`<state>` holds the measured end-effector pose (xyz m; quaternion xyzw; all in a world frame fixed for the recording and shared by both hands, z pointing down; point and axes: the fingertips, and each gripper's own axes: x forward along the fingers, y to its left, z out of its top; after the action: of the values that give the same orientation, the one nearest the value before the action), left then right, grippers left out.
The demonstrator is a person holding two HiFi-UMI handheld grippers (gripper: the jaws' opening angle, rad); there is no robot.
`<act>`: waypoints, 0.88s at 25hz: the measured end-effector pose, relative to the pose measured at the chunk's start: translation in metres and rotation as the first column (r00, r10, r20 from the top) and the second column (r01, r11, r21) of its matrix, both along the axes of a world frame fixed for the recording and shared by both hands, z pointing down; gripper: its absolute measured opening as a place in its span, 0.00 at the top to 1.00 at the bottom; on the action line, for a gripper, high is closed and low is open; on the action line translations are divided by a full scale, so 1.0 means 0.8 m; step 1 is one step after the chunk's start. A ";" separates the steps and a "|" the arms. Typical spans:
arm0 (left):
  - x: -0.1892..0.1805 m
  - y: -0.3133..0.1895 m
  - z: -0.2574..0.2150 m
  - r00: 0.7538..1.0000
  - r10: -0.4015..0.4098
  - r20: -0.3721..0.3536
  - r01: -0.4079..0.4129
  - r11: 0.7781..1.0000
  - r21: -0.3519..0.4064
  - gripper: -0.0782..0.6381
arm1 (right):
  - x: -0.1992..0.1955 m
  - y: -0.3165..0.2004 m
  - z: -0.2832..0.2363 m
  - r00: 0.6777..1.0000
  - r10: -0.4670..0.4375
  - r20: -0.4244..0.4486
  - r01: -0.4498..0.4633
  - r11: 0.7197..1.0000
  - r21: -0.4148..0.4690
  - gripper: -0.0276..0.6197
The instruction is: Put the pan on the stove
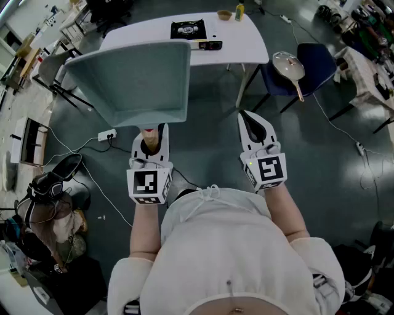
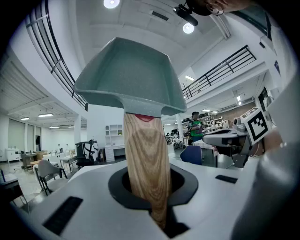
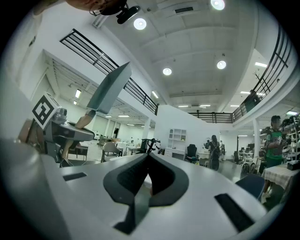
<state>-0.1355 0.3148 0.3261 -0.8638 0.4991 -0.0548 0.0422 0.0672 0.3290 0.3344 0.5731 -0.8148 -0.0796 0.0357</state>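
Note:
A square grey-green pan (image 1: 132,80) is held up in the air in front of me by its wooden handle (image 2: 146,154). My left gripper (image 1: 149,136) is shut on that handle, and the pan's underside (image 2: 129,75) fills the left gripper view above the jaws. The black stove (image 1: 188,29) sits on the white table (image 1: 246,43) beyond the pan. To the right, my right gripper (image 1: 251,120) is held level with its jaws shut (image 3: 147,161) and nothing between them. The right gripper view shows the pan (image 3: 110,89) off to its left.
A blue chair (image 1: 314,61) right of the table carries a round pale pan with a long handle (image 1: 288,66). A bowl (image 1: 224,14) and a bottle (image 1: 239,10) stand at the table's far edge. A power strip (image 1: 107,134) and cables lie on the floor.

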 end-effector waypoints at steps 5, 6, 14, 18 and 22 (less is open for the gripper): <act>0.007 0.002 -0.001 1.000 -0.007 -0.007 0.007 1.000 -0.006 0.83 | 0.007 0.001 -0.002 1.000 -0.004 -0.009 0.004 1.000 0.004 0.96; 0.008 0.001 0.000 1.000 -0.010 -0.013 0.009 1.000 -0.010 0.83 | 0.008 0.000 -0.002 1.000 -0.009 -0.009 0.009 1.000 0.004 0.96; 0.023 0.001 -0.008 0.997 -0.044 -0.064 0.044 0.999 0.005 0.83 | 0.034 0.004 -0.006 0.999 -0.028 0.018 0.028 0.999 0.022 0.95; 0.033 -0.015 0.001 0.997 -0.056 -0.054 0.055 0.998 -0.018 0.83 | 0.044 -0.017 -0.001 1.000 -0.030 -0.007 0.030 0.999 0.024 0.95; 0.034 -0.047 0.013 0.997 -0.065 -0.050 0.063 0.997 -0.038 0.83 | 0.047 -0.050 0.007 0.999 -0.033 0.010 0.033 0.999 0.013 0.95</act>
<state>-0.1080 0.2774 0.3361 -0.8491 0.5264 -0.0430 0.0119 0.1050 0.2893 0.3400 0.5603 -0.8237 -0.0824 0.0264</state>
